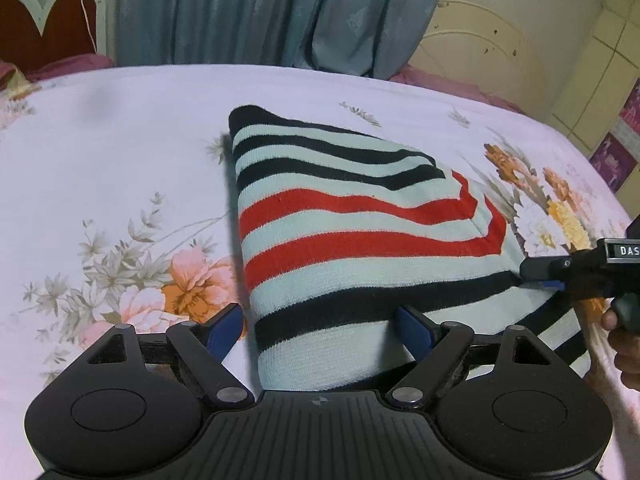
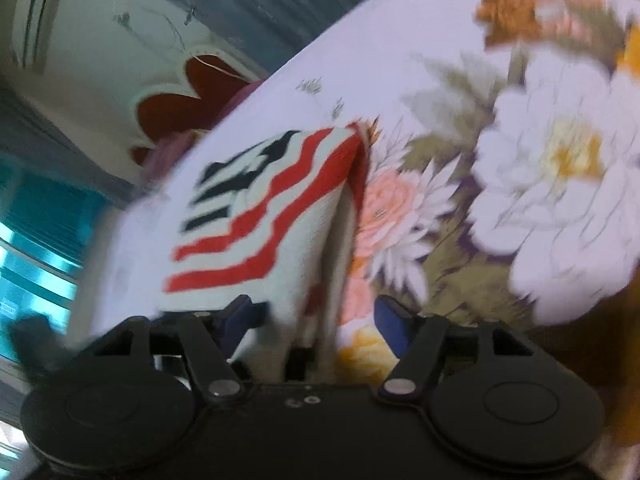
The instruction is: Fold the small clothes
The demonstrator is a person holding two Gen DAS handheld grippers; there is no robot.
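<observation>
A small knit garment (image 1: 360, 216), pale mint with black and red stripes, lies folded on the floral bedsheet (image 1: 100, 152). My left gripper (image 1: 322, 328) stands open at its near edge. One blue finger (image 1: 226, 330) is over the sheet just left of the cloth, and the other finger (image 1: 416, 330) rests over the cloth. My right gripper (image 1: 536, 276) comes in from the right at the garment's right corner. In the blurred right wrist view the same garment (image 2: 256, 224) runs between the spread fingers of the right gripper (image 2: 318, 316), which do not press on it.
A grey-blue curtain (image 1: 260, 12) hangs behind the bed. A red and white headboard (image 1: 48, 28) stands at the far left and a cream cabinet (image 1: 592, 60) at the right. A person's hand (image 1: 624, 344) holds the right gripper's handle.
</observation>
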